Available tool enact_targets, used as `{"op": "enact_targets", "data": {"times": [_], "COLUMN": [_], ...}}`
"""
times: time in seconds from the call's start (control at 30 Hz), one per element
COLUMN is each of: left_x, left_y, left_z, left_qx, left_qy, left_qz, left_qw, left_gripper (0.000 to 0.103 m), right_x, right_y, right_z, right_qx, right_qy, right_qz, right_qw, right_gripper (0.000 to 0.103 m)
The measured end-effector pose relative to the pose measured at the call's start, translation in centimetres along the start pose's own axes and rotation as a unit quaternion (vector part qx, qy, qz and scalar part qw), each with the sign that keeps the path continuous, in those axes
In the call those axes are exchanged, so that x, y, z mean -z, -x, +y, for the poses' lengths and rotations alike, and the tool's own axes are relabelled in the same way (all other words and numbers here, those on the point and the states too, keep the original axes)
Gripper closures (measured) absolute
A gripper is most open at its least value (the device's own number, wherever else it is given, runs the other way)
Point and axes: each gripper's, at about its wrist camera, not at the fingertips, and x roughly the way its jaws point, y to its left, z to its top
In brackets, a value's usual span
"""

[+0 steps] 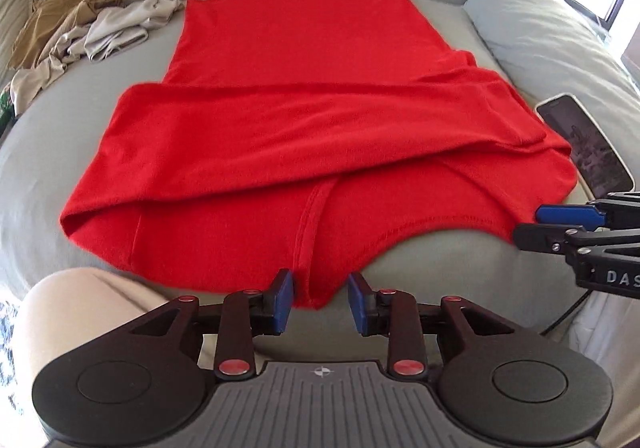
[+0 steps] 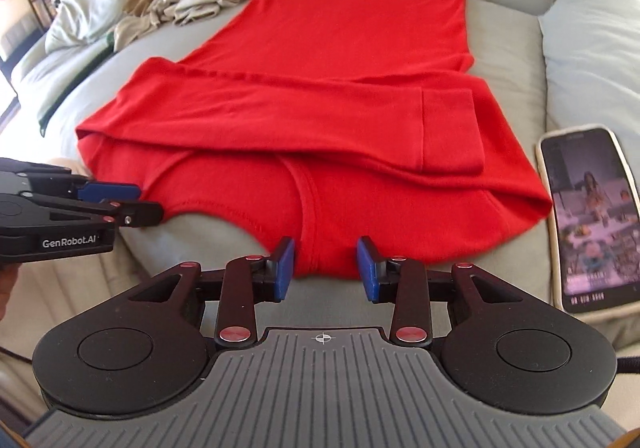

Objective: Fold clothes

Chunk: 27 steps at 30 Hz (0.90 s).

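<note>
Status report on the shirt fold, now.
Left gripper and right gripper open, each straddling the near shoulder edge. Red long-sleeved shirt flat, sleeves folded across. Phone beside the right shoulder.

A pale grey-green sofa [image 1: 48, 151] carries everything. A red long-sleeved shirt [image 1: 304, 135] lies spread across its seat cushion, sleeves folded over the body. At ten o'clock from the shirt sits a heap of beige and tan clothes [image 1: 84, 31]. At three o'clock a phone [image 2: 592, 215] lies face up, screen lit, just beside the shirt. A light pillow [image 1: 540, 35] rests at two o'clock.
</note>
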Motion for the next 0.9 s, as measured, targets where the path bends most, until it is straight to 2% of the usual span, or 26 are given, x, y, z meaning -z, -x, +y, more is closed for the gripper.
{"op": "enact_targets", "data": {"times": [0.07,0.1,0.13,0.17,0.23,0.3,0.4,0.47,0.63,0.77,0.83,0.9], "left_x": [1.3,1.8,2.1,2.4,2.2,1.7,1.2,1.0,0.8,0.0,-0.4,-0.2], "left_y": [0.5,0.9,1.5,2.1,3.0,3.7,4.0,3.8,3.0,1.9,0.9,0.1], "left_z": [0.2,0.2,0.1,0.0,0.0,0.1,0.6,1.0,1.5,1.6,1.6,1.7], "left_qx": [0.019,0.023,0.024,0.024,0.010,-0.004,-0.010,-0.008,-0.014,-0.044,-0.057,-0.048], "left_qy": [0.024,0.030,0.030,0.031,0.030,0.033,0.055,0.073,0.093,0.069,0.055,0.058], "left_qz": [0.019,0.015,0.003,-0.009,-0.036,-0.060,-0.084,-0.090,-0.104,-0.119,-0.107,-0.085], "left_qw": [0.9994,0.9992,0.9992,0.9992,0.9989,0.9976,0.9949,0.9932,0.9902,0.9895,0.9912,0.9935], "left_gripper": [0.074,0.072,0.072,0.069,0.067,0.062,0.062,0.062,0.060,0.059,0.059,0.058], "right_x": [0.7,1.1,1.5,1.8,2.5,2.6,2.4,2.4,1.9,-0.3,-1.5,-2.1], "right_y": [1.1,1.6,2.1,2.7,3.7,4.1,4.0,4.1,4.1,2.9,1.5,0.0], "right_z": [-0.2,-0.3,-0.4,-0.4,-0.6,-0.8,-1.1,-1.0,-0.4,-1.6,-1.9,-1.9], "right_qx": [-0.006,-0.010,-0.013,-0.016,-0.018,-0.004,0.004,-0.010,0.011,0.027,0.032,0.039], "right_qy": [-0.013,-0.019,-0.025,-0.031,-0.042,-0.044,-0.047,-0.043,-0.026,-0.053,-0.066,-0.072], "right_qz": [0.005,0.007,0.009,0.011,0.012,0.004,0.002,0.001,-0.016,-0.024,-0.018,-0.002], "right_qw": [1.000,1.000,1.000,0.999,0.999,0.999,0.999,0.999,0.999,0.998,0.997,0.997], "right_gripper": [0.061,0.060,0.058,0.050,0.041,0.041,0.052,0.080,0.082,0.079,0.079,0.079]}}
